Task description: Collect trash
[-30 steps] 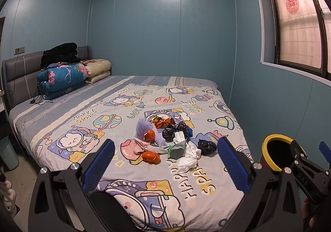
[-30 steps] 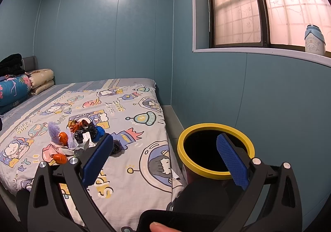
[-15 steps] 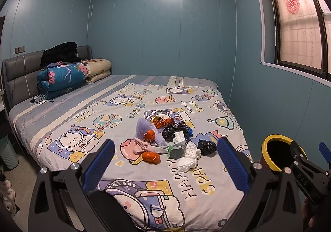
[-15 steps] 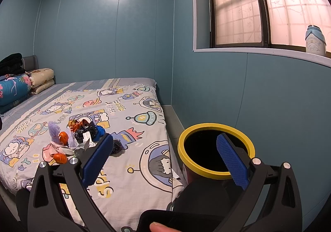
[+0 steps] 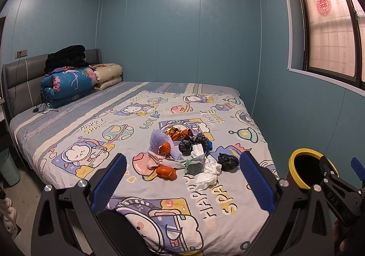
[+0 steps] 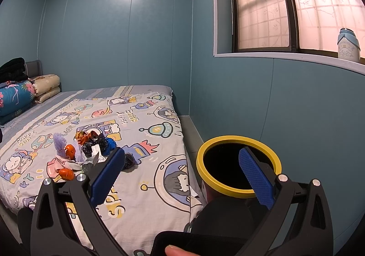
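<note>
A heap of trash (image 5: 184,153) lies on the bed's cartoon sheet (image 5: 159,189): orange peels (image 5: 166,172), crumpled white tissue (image 5: 208,172), black bag balls (image 5: 227,161), a shiny orange wrapper (image 5: 179,133) and purple foam net (image 5: 157,139). The same trash heap (image 6: 91,153) shows left in the right wrist view. A bin with a yellow rim (image 6: 238,165) stands on the floor beside the bed; the bin (image 5: 305,170) shows at the left view's right edge. My left gripper (image 5: 182,178) is open, short of the heap. My right gripper (image 6: 180,176) is open between bed edge and bin.
Folded quilts (image 5: 68,86) and dark clothes (image 5: 66,57) are stacked at the headboard. A window sill carries a bottle (image 6: 348,43). A narrow floor strip (image 6: 190,129) runs between bed and blue wall. A green basket (image 5: 8,169) stands at the left bedside.
Both views have shifted only slightly; the bin sits a touch lower in the left wrist view. The trash has not moved and both grippers stay open.
</note>
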